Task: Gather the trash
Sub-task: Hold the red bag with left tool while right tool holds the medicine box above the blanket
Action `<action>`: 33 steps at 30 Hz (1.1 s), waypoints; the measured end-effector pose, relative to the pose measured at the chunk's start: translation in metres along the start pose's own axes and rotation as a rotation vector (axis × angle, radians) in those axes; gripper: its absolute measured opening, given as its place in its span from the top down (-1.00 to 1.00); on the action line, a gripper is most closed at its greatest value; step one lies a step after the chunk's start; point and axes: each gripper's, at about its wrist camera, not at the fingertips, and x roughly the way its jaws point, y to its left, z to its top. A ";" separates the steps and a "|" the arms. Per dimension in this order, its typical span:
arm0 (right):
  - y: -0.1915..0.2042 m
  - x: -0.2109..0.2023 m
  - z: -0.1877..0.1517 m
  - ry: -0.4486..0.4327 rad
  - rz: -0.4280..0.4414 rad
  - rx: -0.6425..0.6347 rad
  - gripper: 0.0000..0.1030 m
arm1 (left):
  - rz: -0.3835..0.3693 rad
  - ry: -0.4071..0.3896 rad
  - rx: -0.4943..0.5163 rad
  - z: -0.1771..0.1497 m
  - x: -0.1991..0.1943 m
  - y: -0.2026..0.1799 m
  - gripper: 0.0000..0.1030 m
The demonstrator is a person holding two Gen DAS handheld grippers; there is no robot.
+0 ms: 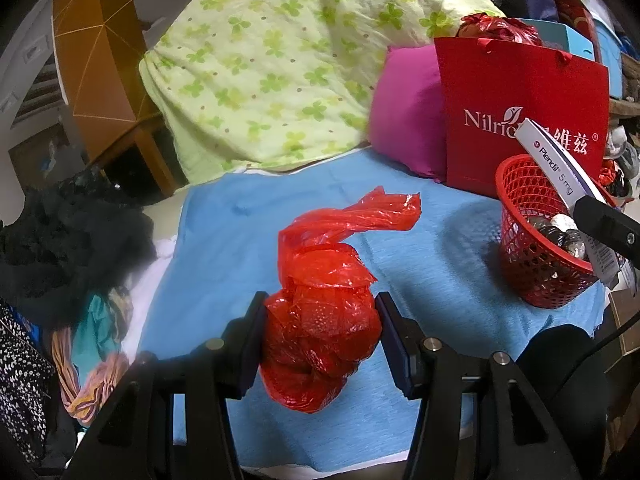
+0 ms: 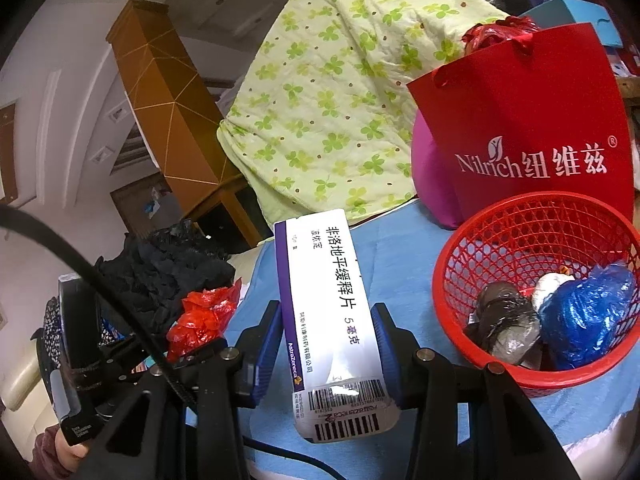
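Trash in hand: a crumpled red plastic bag [image 1: 320,332] and a white-and-purple cardboard medicine box [image 2: 332,320], each clamped in its own tongs above a light blue cloth [image 1: 240,248] spread on a bed.
Left gripper [image 1: 320,338]: pinching the knotted, bulging body of the red bag from both sides, pads pressed into the plastic.
Bag's axis: long axis runs away from the camera; the twisted tail [image 1: 376,210] trails forward and to the right, its tip lying on the blue cloth.
Right gripper [image 2: 326,350]: closed on the box's two narrow long sides, near the barcode end.
Box's axis: long axis runs straight out along the fingers; barcode end nearest the camera, far end pointing towards the quilt. In the left wrist view the same box [image 1: 560,168] slants over the basket's rim, printed "Plendil 5 mg".
Basket: a round red plastic mesh basket [image 2: 472,240] stands on the blue cloth, to the right of the box, apart from it.
Basket's contents: a blue plastic wad [image 2: 588,316], a grey taped bundle [image 2: 506,328] and a small white lump [image 2: 550,282], possibly tissue, though the view is too coarse to say.
Behind the basket: a red paper gift bag lettered "Nilrich" [image 2: 532,120], upright, touching a magenta cushion [image 1: 404,108].
Backdrop: a pale green clover-print quilt [image 1: 272,60] heaped at the far edge of the blue cloth.
Left margin: a pile of dark clothing [image 1: 68,240].
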 end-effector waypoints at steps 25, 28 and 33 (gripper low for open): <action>-0.038 -0.019 0.008 -0.037 -0.023 0.066 0.07 | -0.038 -0.004 0.092 0.015 -0.001 -0.045 -0.08; -0.042 -0.020 0.009 -0.043 -0.026 0.073 0.07 | -0.042 -0.004 0.102 0.016 -0.001 -0.050 -0.08; -0.050 -0.026 0.010 -0.054 -0.033 0.089 0.07 | -0.048 -0.008 0.121 0.020 -0.003 -0.060 -0.08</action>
